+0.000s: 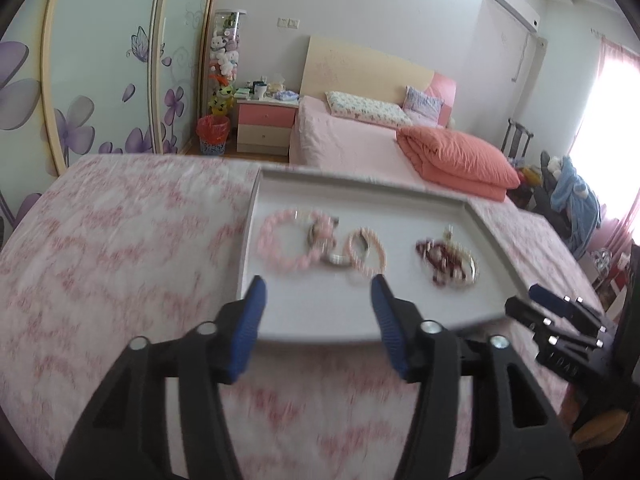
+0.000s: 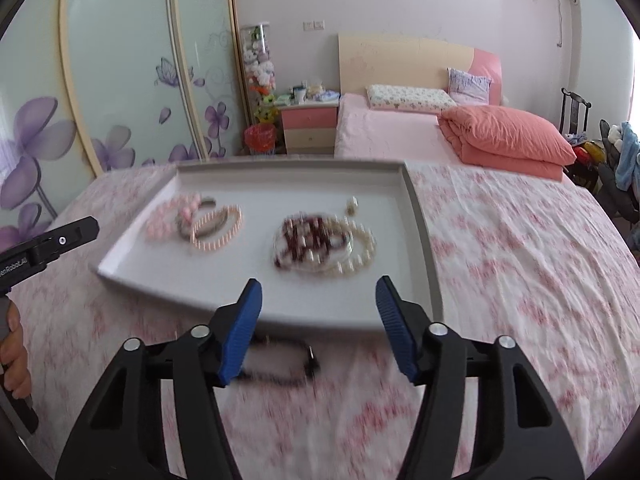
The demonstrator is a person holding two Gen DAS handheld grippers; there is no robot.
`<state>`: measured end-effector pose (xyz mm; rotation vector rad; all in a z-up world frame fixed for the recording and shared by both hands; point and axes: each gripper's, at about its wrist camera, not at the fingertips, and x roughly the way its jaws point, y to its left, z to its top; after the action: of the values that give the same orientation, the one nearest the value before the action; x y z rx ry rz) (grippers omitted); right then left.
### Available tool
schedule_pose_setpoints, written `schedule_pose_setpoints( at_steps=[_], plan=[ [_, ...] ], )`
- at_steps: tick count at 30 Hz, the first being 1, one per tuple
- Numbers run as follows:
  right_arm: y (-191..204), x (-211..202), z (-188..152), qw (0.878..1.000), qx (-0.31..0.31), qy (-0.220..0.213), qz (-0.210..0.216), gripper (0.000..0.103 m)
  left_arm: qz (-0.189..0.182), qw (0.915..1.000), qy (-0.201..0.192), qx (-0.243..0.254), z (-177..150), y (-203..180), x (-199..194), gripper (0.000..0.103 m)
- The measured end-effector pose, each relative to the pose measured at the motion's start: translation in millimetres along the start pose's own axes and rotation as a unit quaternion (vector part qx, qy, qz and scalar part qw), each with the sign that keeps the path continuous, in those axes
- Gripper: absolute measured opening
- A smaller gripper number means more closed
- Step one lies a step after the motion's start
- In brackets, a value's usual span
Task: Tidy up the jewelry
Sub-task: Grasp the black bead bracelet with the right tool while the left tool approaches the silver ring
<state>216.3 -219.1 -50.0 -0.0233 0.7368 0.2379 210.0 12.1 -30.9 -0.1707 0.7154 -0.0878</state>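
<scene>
Two sets of tongs, left (image 1: 318, 290) and right (image 2: 319, 292), hover wide apart and empty at the near edge of the white tray (image 2: 416, 216) on the bed, likely choosing between pink bead bracelets (image 2: 192, 218) and tangled pearl necklace (image 2: 324, 244).

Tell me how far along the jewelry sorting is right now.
Nothing looks sorted yet. The jewelry lies in two loose heaps on the white tray: pink bead bracelets to the left, and a tangle of dark red beads and pearls to the right. In hand: nothing; the left gripper and right gripper are both open before the tray's near edge. Untangling and arranging every piece remains.
</scene>
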Motion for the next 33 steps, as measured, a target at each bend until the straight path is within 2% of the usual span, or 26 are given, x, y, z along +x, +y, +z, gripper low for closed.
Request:
schedule_pose_setpoints(
  at_steps=[6,9,18,27,33],
  plan=[
    [2.7,11.2,-21.8,0.999,-0.004,0.049,-0.003,0.041,0.011,0.9993,0.022,0.028,-34.7,-1.2,-7.0,0.079],
    [4.8,16.9,-25.7,0.998,-0.003,0.061,-0.007,0.039,0.015,0.9986,0.029,0.043,-42.8,-3.8,-6.3,0.083],
    [8.5,30.1,-20.3,0.997,-0.001,0.076,-0.023,0.026,0.017,0.997,0.04,0.064,-53.6,-11.9,-2.0,0.083],
    [17.8,27.6,-24.0,0.997,-0.025,0.076,-0.02,0.014,0.005,0.9958,0.051,0.076,-55.4,-25.8,3.6,0.083],
    [18.6,27.1,-23.7,0.996,-0.03,0.076,-0.026,0.012,0.003,0.9954,0.06,0.075,-55.8,-31.9,8.1,0.083]
  ],
)
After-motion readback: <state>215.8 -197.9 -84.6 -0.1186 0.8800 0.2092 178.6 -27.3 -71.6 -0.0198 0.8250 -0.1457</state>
